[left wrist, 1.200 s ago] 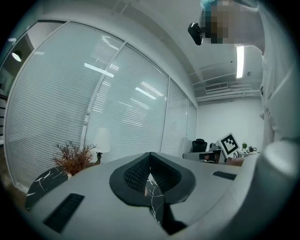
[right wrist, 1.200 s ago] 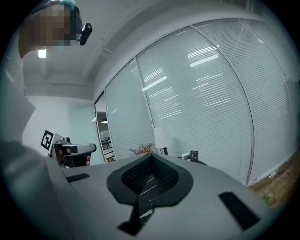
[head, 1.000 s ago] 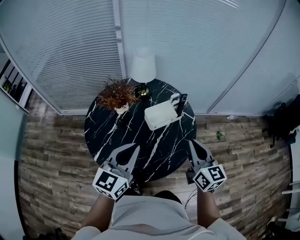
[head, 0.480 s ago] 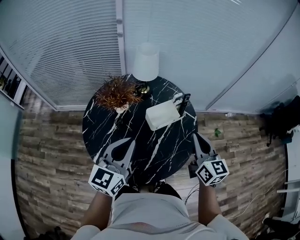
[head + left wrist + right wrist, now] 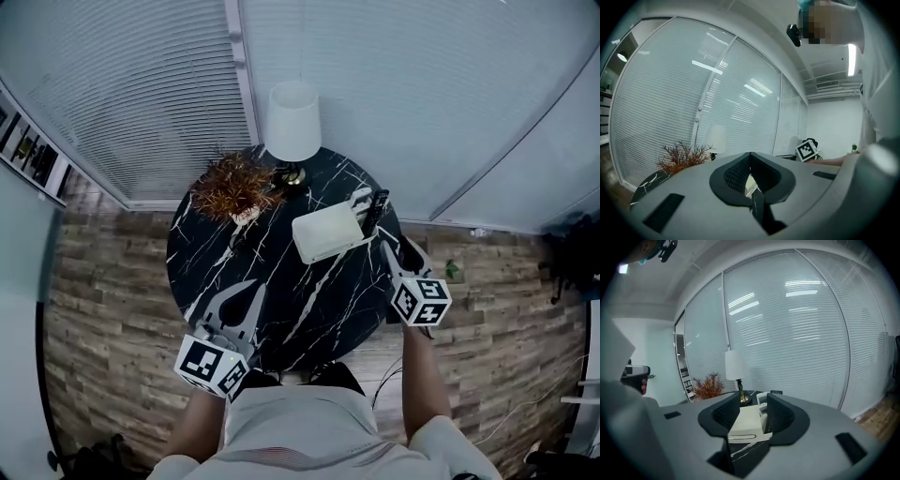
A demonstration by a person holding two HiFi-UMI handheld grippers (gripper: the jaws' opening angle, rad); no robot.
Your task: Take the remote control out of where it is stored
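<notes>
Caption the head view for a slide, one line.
Right gripper, jaws just opening and empty, points at the remote in the white holder on the black table.

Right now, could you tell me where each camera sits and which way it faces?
Head view: on the person's head, steeply down onto the round table; both forearms, left gripper and right gripper show.
Left gripper view: on the left gripper, facing across the table toward the plant; its shut jaws show.
Right gripper view: on the right gripper, facing the white box; its jaws, just opening, grip nothing.
Shared: all three show plant and lamp.
</notes>
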